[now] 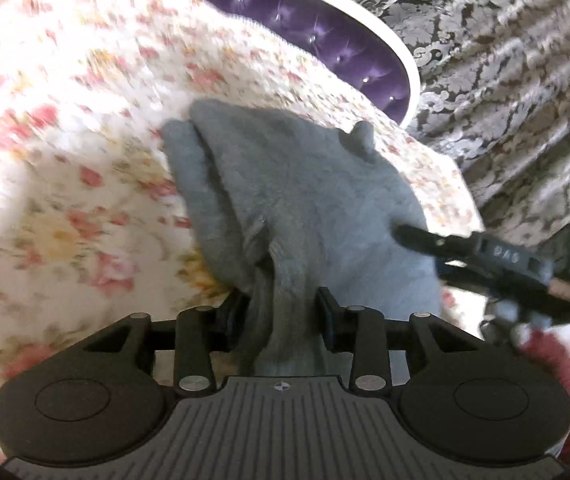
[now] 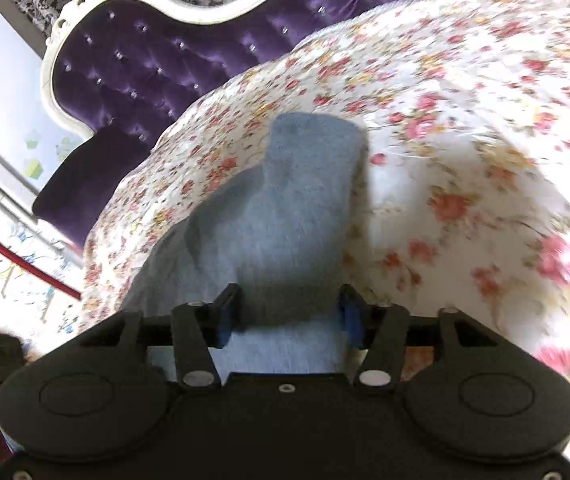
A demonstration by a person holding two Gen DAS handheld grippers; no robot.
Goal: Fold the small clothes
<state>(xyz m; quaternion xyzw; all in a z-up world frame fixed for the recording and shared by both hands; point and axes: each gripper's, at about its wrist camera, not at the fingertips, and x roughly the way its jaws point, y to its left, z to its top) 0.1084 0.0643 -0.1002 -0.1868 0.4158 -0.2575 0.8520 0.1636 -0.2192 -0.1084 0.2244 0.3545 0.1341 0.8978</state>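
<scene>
Left tool [image 1: 281, 312]: jaws part-open, a bunched edge of the grey-blue garment [image 1: 285, 184] between them. Left pad seems to touch the cloth, right pad shows a gap; I cannot tell if it really grips.

Garment lies on the floral bedspread [image 1: 65, 140], near the bed edge by the purple tufted headboard [image 1: 325, 28], spreading away from my left tool toward the headboard. A fold ridge runs up its left side.

Right tool [image 2: 289, 312]: jaws stand wide, the cloth lying between them, neither pad [image 2: 227, 316] pressing on it. Seen from the left wrist, its finger rests at the garment's right edge.

Step, as I judge it: mid-fold, near edge gathered.

Next: close both tools firmly on the near edge, then carry it over evenly.
</scene>
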